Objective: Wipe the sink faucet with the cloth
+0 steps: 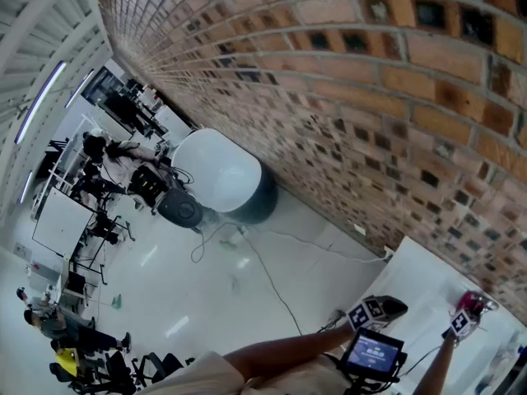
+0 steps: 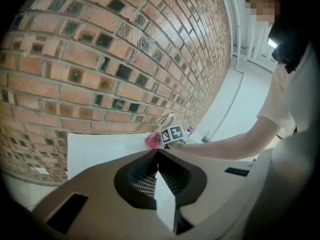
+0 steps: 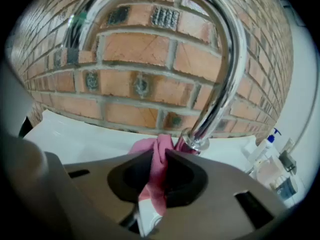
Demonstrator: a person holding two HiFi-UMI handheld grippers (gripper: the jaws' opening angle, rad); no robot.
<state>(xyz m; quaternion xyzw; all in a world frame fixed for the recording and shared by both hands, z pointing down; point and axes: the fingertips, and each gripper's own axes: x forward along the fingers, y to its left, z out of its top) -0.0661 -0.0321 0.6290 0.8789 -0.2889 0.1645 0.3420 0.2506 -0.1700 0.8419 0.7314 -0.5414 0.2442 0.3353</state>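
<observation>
A curved chrome faucet [image 3: 225, 59] arches overhead in the right gripper view, with its spout end [image 3: 192, 143] just beyond the jaws. My right gripper [image 3: 159, 153] is shut on a pink cloth [image 3: 160, 166], whose bunched end touches the spout tip. In the left gripper view the same cloth [image 2: 151, 141] and faucet [image 2: 167, 119] sit small ahead, by the right gripper's marker cube [image 2: 171, 133]. My left gripper [image 2: 157, 152] is shut with nothing between its jaws, held back from the faucet. The head view shows both grippers low at the right: left gripper [image 1: 392, 307], right gripper [image 1: 471, 309].
A white counter [image 3: 85, 136] runs along the red brick wall [image 3: 140, 49]. A pump bottle [image 3: 270, 140] and other small containers stand at the counter's right end. The head view mostly shows the floor, a white round bin [image 1: 222, 179] and distant desks.
</observation>
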